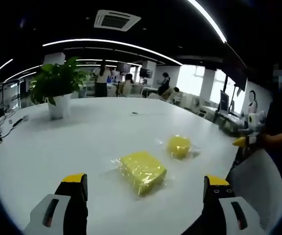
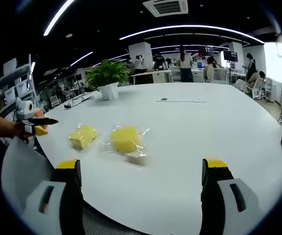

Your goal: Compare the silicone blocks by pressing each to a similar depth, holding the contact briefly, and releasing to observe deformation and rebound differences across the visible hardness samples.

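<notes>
Both grippers hover wide apart, nothing held; bring the left gripper (image 1: 145,193) squarely down onto the nearer block (image 1: 141,171), beside the round block (image 1: 179,146), pressing gently

No text, label, brand or number can be read anywhere: the wrapped yellow blocks (image 1: 141,171) carry no legible print, and the distant screens are blurred.

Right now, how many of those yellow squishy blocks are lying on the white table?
2. In the left gripper view, the larger block lies nearest, between the open jaws, and the smaller block lies farther off to the right. Both are wrapped in clear plastic on the table. None seems hidden.
</notes>
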